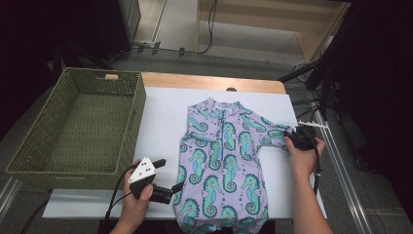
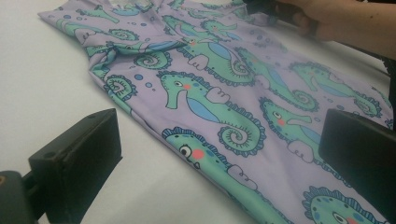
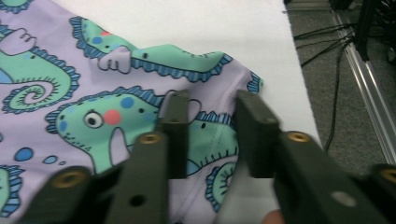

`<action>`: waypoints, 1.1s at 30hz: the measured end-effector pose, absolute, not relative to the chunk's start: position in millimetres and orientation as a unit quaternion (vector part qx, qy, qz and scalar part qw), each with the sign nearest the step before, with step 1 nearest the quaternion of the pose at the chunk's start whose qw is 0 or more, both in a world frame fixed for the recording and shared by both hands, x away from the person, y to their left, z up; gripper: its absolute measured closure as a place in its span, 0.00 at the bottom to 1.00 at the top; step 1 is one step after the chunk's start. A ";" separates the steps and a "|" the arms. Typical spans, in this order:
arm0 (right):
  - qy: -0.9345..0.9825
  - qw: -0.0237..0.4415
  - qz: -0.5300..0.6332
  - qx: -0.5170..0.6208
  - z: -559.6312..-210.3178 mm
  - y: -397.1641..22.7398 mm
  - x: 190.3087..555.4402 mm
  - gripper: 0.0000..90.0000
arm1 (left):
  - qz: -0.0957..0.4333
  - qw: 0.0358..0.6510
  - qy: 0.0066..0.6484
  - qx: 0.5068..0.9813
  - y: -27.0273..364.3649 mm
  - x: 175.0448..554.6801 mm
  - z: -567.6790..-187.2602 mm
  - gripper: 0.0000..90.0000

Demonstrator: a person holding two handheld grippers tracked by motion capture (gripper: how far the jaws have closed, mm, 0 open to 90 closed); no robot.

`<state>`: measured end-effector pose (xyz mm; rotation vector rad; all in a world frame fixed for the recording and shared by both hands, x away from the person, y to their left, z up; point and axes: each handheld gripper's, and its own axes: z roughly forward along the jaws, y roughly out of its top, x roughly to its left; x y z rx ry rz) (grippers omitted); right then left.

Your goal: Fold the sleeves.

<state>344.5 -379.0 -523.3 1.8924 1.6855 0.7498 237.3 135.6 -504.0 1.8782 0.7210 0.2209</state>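
Right claw (image 3: 210, 135), half-closed, straddles the swimsuit (image 1: 221, 161) sleeve at three o'clock; left claw (image 2: 219, 154) waits open; pinching comes next.

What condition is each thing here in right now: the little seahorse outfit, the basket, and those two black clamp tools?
Seahorse outfit: spread flat, front up, on the white table cover.
Its sleeve: lying flat, between the right gripper's jaws.
Green basket: upright, empty.
Left gripper: open, at the outfit's edge.
Right gripper: partly closed over the sleeve end, not yet pinching.
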 end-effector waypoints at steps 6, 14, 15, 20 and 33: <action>0.621 0.228 0.297 0.689 -523.7 -378.2 344.3 0.94 | 0.093 0.531 0.302 0.786 135.9 237.1 -504.1 0.00; 0.595 0.235 0.348 0.685 -509.1 -390.4 335.2 0.95 | 0.090 0.533 0.304 0.785 136.5 237.5 -503.9 0.00; 0.591 0.237 0.358 0.683 -505.9 -391.8 333.7 0.95 | 0.090 0.533 0.304 0.784 136.5 237.4 -503.9 0.00; 0.592 0.249 0.371 0.671 -496.5 -394.1 329.5 0.94 | 0.091 0.533 0.304 0.784 136.2 237.1 -504.1 0.00; 0.603 0.251 0.378 0.656 -484.1 -379.3 336.1 0.94 | 0.091 0.534 0.305 0.784 136.5 237.2 -504.0 0.00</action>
